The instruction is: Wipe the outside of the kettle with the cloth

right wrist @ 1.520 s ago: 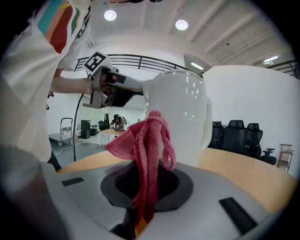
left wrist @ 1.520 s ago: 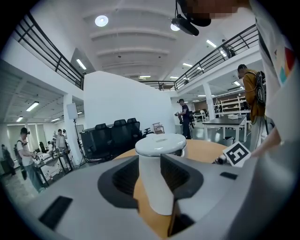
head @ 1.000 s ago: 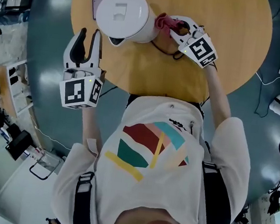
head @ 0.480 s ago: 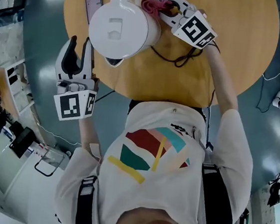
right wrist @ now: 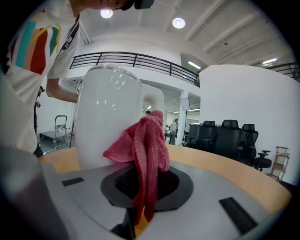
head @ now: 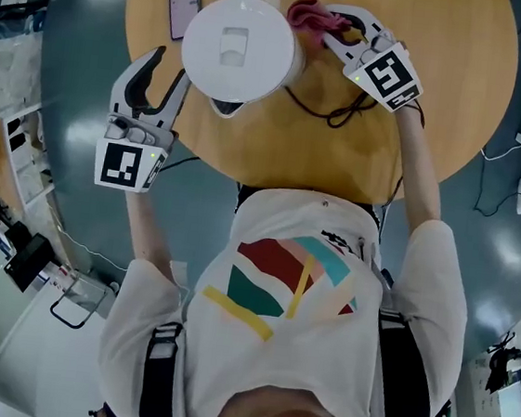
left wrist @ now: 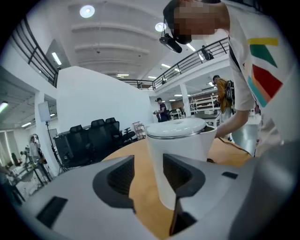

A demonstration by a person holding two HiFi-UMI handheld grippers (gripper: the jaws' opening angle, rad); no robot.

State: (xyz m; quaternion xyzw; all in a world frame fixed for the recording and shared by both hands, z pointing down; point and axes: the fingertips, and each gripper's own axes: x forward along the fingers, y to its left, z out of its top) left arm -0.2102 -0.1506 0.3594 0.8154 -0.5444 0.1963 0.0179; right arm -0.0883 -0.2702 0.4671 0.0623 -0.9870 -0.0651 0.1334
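A white kettle [head: 239,51] stands on the round wooden table [head: 422,100], spout toward me and handle on the far side. My right gripper [head: 330,29] is shut on a red cloth [head: 309,14], which lies against the kettle's far right side by the handle. In the right gripper view the cloth [right wrist: 146,143] hangs bunched between the jaws of that gripper [right wrist: 145,176], with the kettle wall [right wrist: 105,117] just behind it. My left gripper [head: 167,66] is at the table's left edge, beside the kettle. Its jaws have just been opening, and they hold nothing. In the left gripper view the kettle [left wrist: 180,150] stands beyond the left gripper [left wrist: 147,161].
A phone [head: 183,5] lies on the table left of the kettle. A black cable [head: 323,107] curls from the kettle's base toward the front right. The table's near edge runs just in front of my body, with grey floor [head: 80,70] around it.
The right gripper has carried the cloth round the kettle's side toward the handle. The left gripper's jaws have spread wider, and it has tilted and come closer beside the kettle.
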